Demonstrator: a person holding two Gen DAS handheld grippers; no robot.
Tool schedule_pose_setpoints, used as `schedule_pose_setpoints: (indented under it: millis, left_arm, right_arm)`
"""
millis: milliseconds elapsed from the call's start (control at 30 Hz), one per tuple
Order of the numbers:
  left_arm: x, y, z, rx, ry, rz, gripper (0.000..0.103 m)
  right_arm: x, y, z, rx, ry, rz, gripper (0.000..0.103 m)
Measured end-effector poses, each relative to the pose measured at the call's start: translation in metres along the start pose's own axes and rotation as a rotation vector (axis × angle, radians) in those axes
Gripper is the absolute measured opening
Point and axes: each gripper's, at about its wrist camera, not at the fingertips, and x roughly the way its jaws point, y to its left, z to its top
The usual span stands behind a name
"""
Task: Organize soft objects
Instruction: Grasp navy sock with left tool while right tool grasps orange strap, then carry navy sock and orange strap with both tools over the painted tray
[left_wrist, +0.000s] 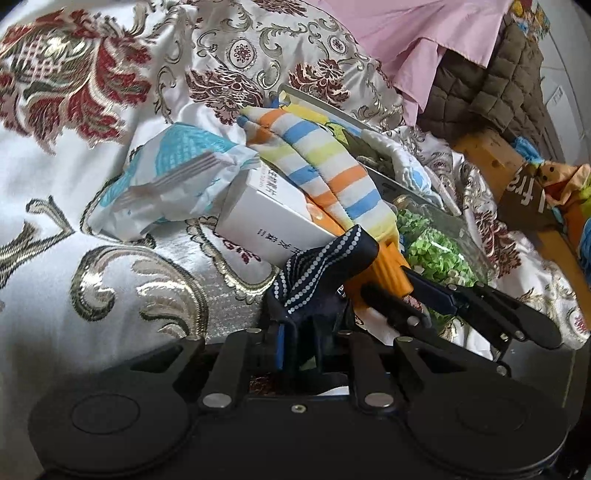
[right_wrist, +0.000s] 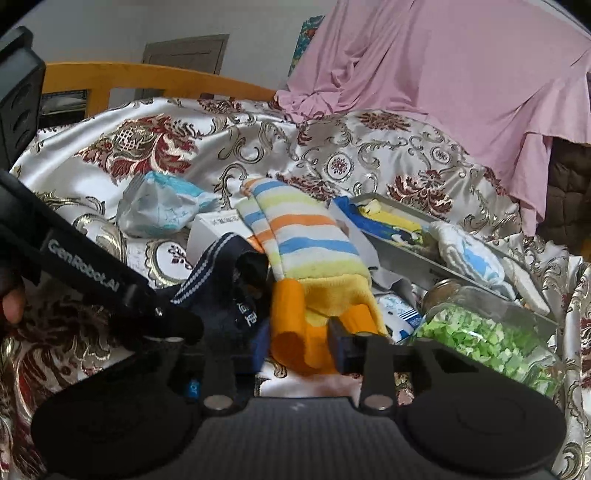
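Left gripper (left_wrist: 314, 325): fingers clenched on the navy sock (left_wrist: 317, 269), which bunches between them above the bedspread (left_wrist: 110, 295). Right gripper (right_wrist: 299, 343): fingers grasping the orange cuff of the striped sock (right_wrist: 295, 236). The striped sock runs away from the cuff, draped over a white box (right_wrist: 210, 229). The two socks lie just beside each other. A jar of green pieces (right_wrist: 480, 332) and a grey tray (right_wrist: 406, 251) holding other soft items sit to the right
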Motion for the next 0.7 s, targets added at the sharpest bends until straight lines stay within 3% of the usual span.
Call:
schedule_pose_setpoints:
  millis: [200, 333, 700]
  left_arm:
    - [0.002, -0.011, 0.002, 0.013, 0.023, -0.008, 0.016]
    - [0.002, -0.018, 0.001, 0.039, 0.019, 0.013, 0.006]
    - [-0.039, -0.047, 0.020, 0.078, -0.104, 0.102, 0.000]
  right_arm:
    - [-0.003, -0.010, 0.001, 0.065, 0.012, 0.012, 0.023]
    - [-0.005, -0.016, 0.001, 0.095, 0.016, 0.027, 0.017]
    - [-0.035, -0.034, 0.012, 0.133, -0.059, -0.008, 0.013]
